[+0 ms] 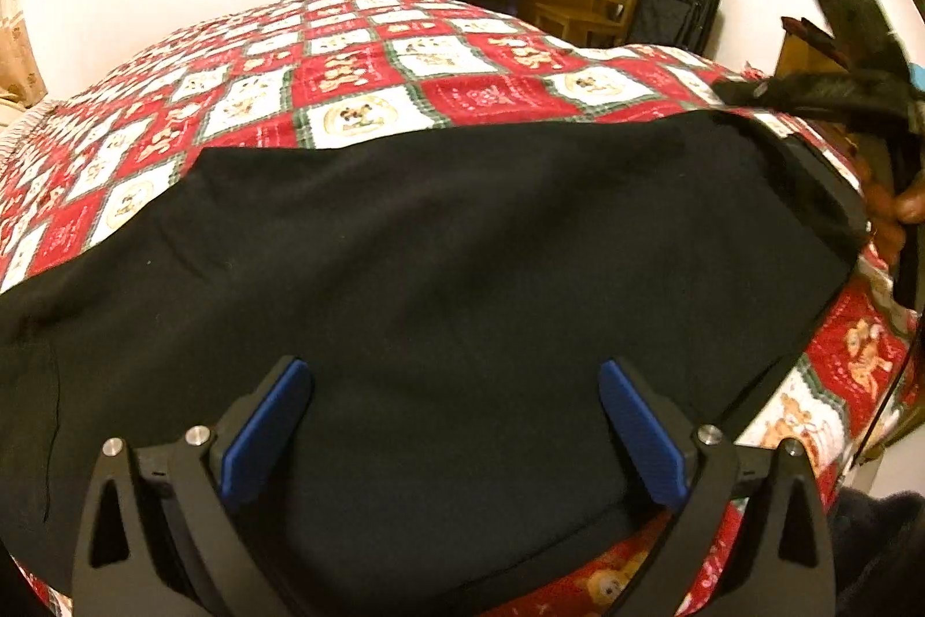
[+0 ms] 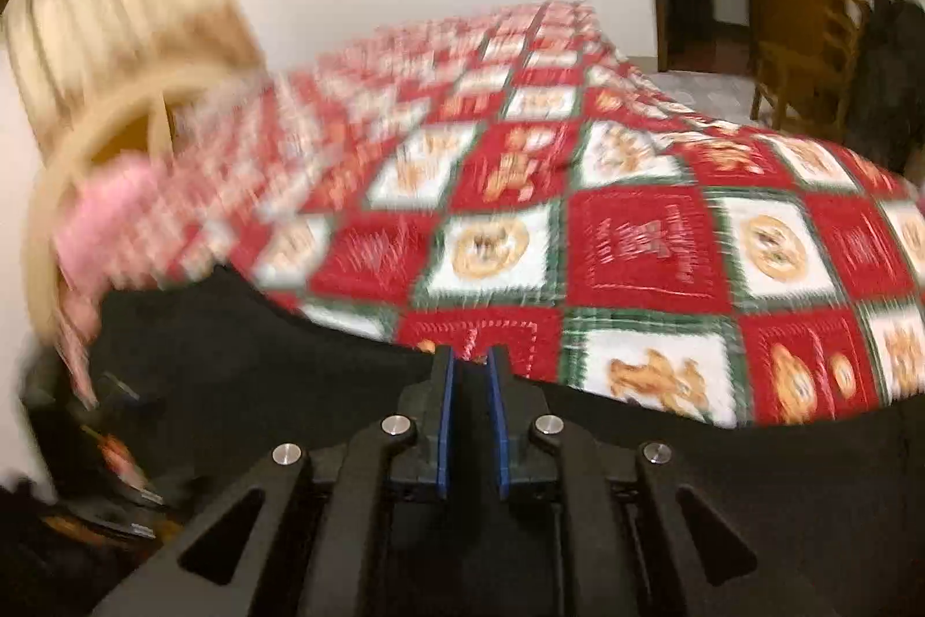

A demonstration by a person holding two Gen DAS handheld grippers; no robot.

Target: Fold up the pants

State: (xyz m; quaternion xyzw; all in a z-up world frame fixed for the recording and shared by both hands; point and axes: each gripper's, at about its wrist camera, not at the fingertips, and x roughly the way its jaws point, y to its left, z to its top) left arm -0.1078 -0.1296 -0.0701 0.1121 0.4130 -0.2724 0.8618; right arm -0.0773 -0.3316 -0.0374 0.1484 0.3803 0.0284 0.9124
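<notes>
1. Black pants (image 1: 439,241) lay spread on the red-and-white quilt (image 1: 358,79), their long axis running across the bed's near edge.
2. The left gripper (image 1: 457,420) hovered over the pants, jaws wide, gripping nothing.
3. The right gripper (image 2: 469,368) stood at the pants' far-right end, pinched shut on a raised fold of black cloth, nearer that edge.
</notes>
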